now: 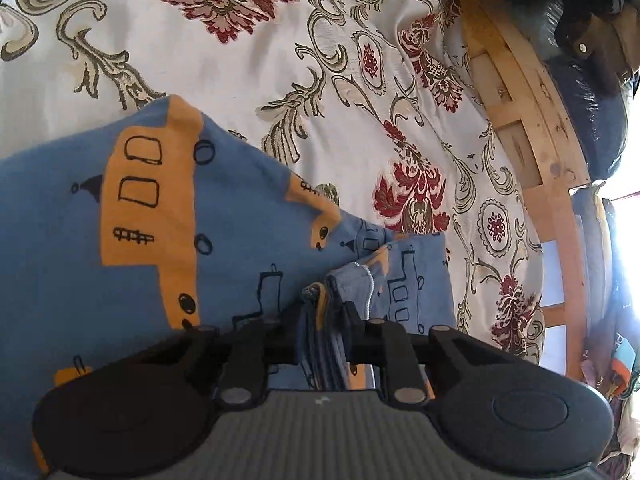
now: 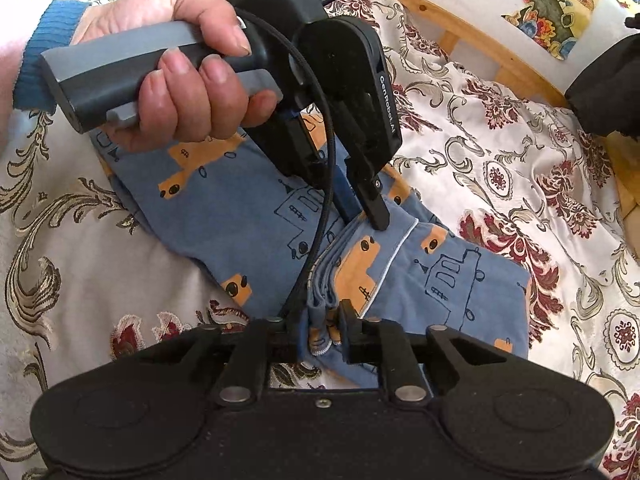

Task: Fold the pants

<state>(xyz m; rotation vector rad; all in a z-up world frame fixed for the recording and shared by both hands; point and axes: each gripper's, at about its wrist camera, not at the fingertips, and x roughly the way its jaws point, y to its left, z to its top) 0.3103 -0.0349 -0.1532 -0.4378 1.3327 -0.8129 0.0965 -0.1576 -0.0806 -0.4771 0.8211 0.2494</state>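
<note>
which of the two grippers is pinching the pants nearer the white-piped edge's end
The right gripper, clamped on the pants at the hem end of the piping; the left gripper grips farther up the fold.

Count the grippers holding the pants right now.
2. The left gripper pinches the bunched edge of the pants mid-garment; the right gripper clamps the same folded edge nearer the camera.

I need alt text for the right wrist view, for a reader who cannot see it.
Two handheld grippers pinch the edge of blue pants printed with orange trucks, lying on a floral bedspread. The right gripper clamps bunched fabric at the bottom; a hand holds the left gripper above it.
</note>
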